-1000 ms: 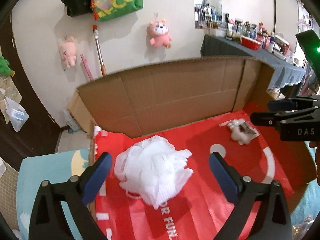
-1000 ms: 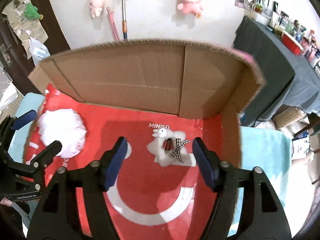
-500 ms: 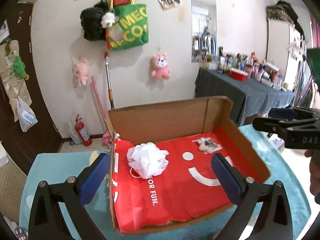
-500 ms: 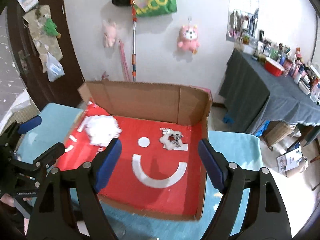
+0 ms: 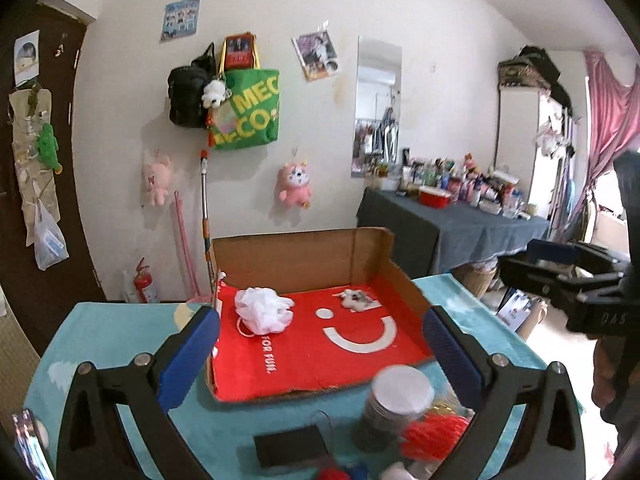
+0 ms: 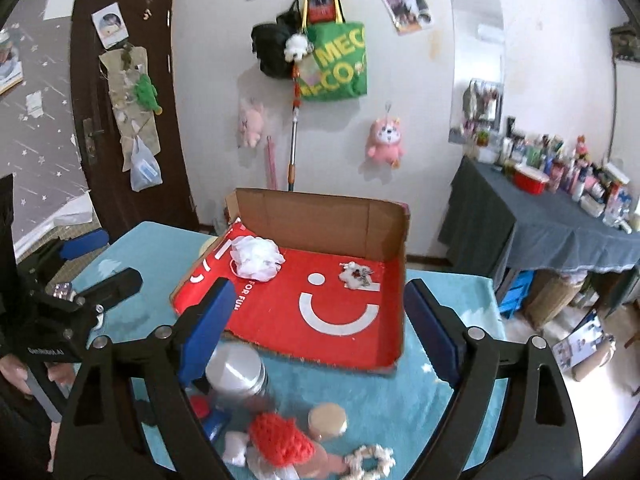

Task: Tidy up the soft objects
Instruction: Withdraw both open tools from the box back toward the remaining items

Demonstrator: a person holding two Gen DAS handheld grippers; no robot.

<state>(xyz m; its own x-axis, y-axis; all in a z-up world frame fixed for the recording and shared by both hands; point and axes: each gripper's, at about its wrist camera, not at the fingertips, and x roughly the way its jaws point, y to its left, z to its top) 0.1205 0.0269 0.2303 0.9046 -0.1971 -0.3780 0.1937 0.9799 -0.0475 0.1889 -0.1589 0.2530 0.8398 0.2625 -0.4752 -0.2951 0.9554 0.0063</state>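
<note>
Both grippers farther from box (image 5: 304,264)

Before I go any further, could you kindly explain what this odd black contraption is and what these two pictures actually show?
A person holds two handheld grippers, each carrying a wide-angle camera looking along its blue-padded fingers. One picture is from the left gripper, the other from the right gripper. Both are open and hold nothing; the right one's jaws have just been opening. On the teal table stands a cardboard box holding a white bath pouf and a small white plush toy. Nearer lie a red knitted item and jars.
</note>
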